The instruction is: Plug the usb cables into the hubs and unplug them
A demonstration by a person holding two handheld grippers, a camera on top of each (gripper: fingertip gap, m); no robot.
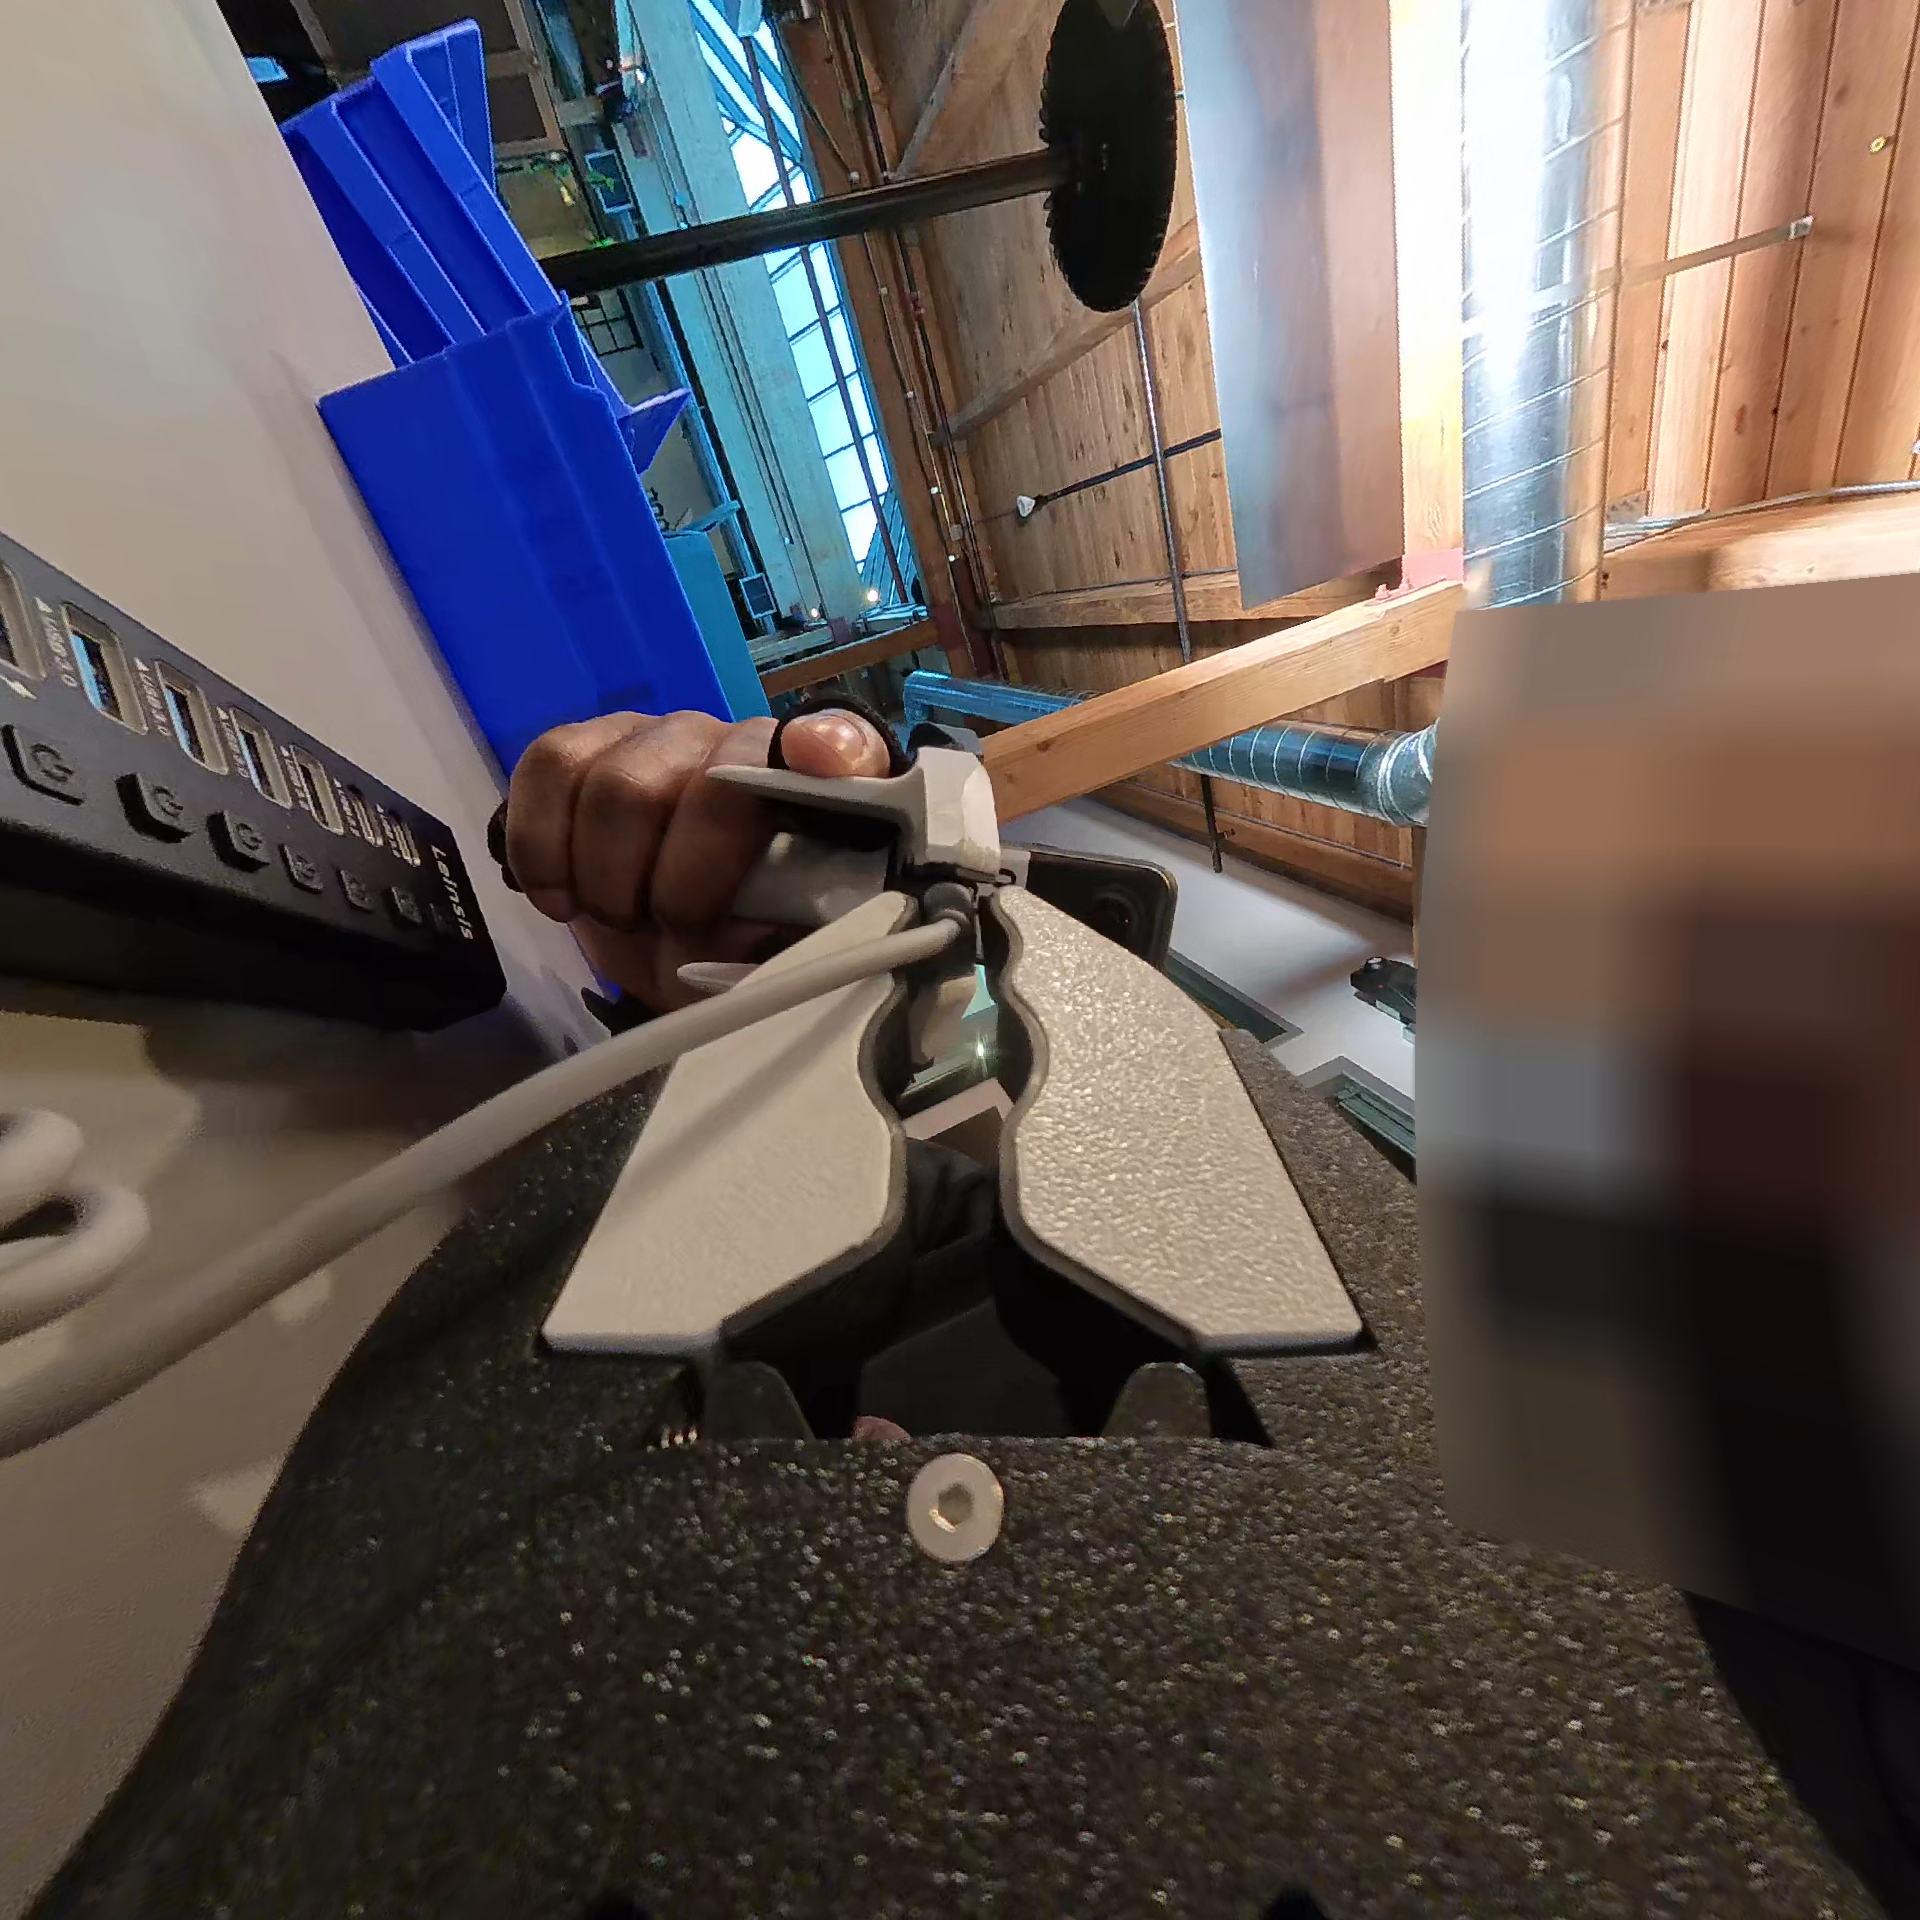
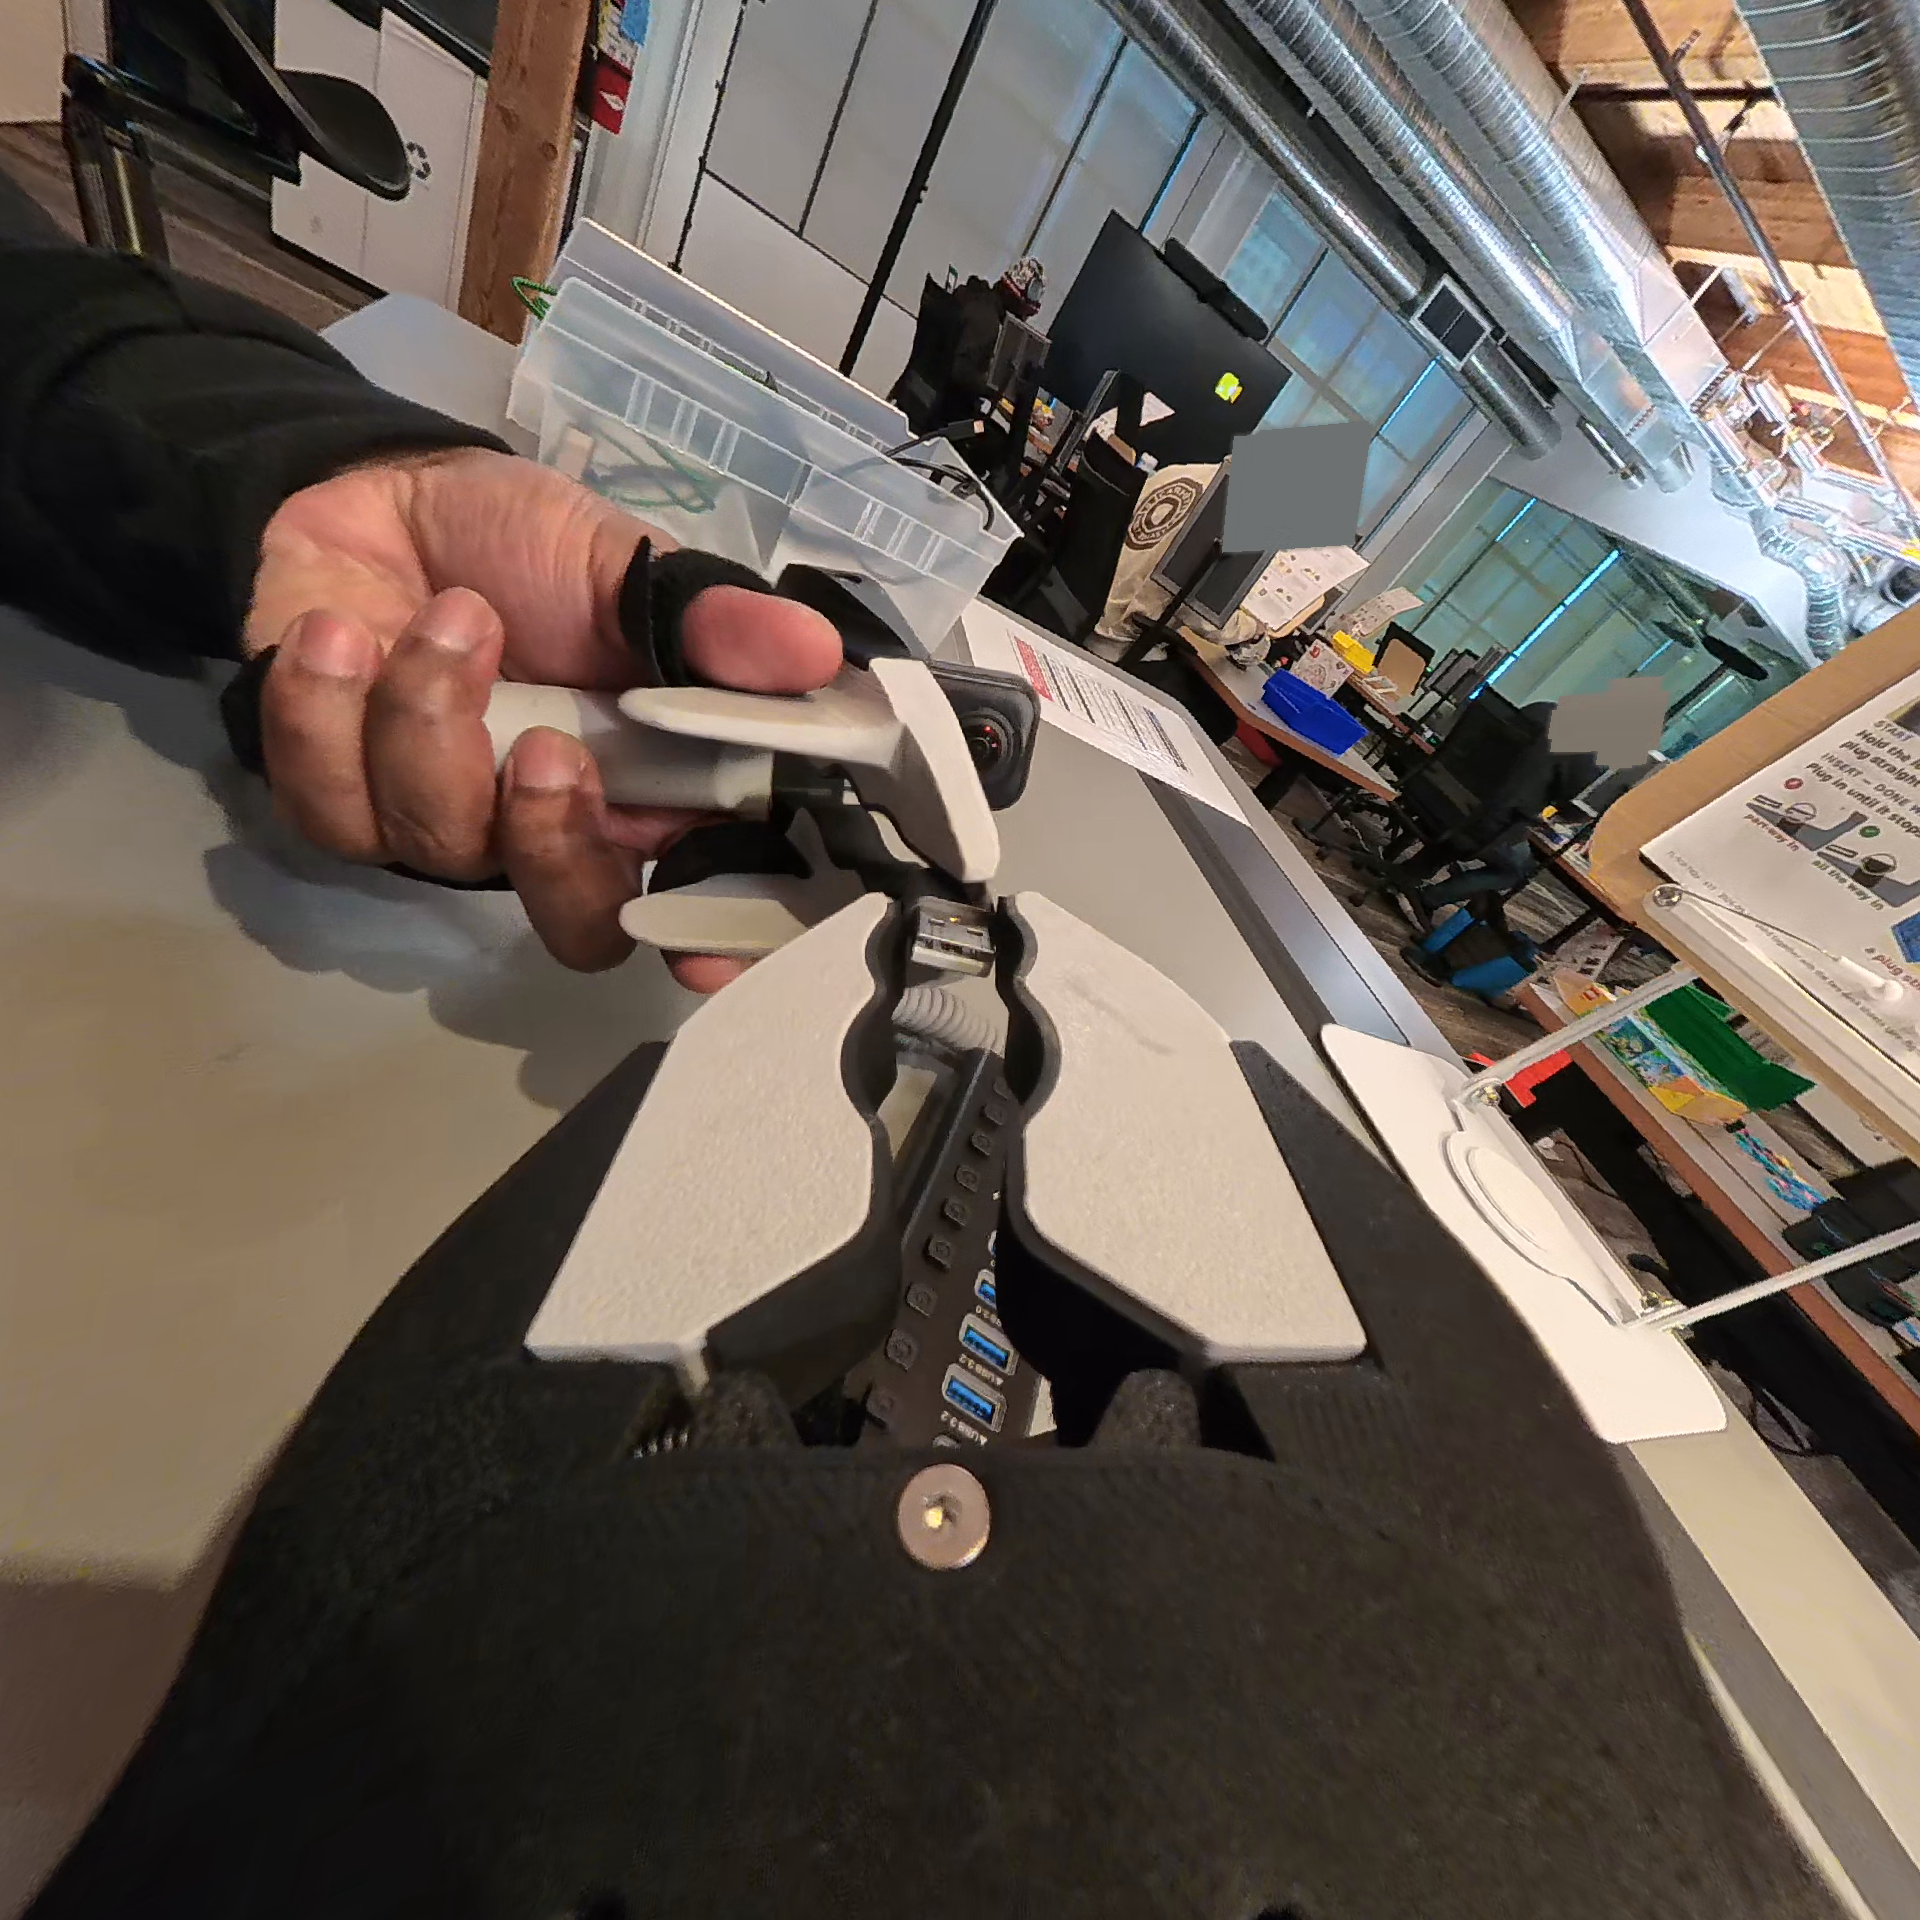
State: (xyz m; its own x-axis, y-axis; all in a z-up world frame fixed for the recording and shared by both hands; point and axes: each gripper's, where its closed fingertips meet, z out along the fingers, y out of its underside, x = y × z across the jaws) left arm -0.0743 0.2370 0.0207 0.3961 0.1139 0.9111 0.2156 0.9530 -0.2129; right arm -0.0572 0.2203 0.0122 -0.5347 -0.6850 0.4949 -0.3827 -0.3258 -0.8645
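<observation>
Both grippers' jaws pinch the grey USB cable (image 1: 436,1143) above the black, white-lettered hub (image 1: 208,810).

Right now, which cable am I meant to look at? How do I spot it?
Find the long black hub with blue ports lying on the grey table. Just beyond it, the right gripper pinches the grey cable by its silver plug. It is the only cable held up, unplugged.
</observation>
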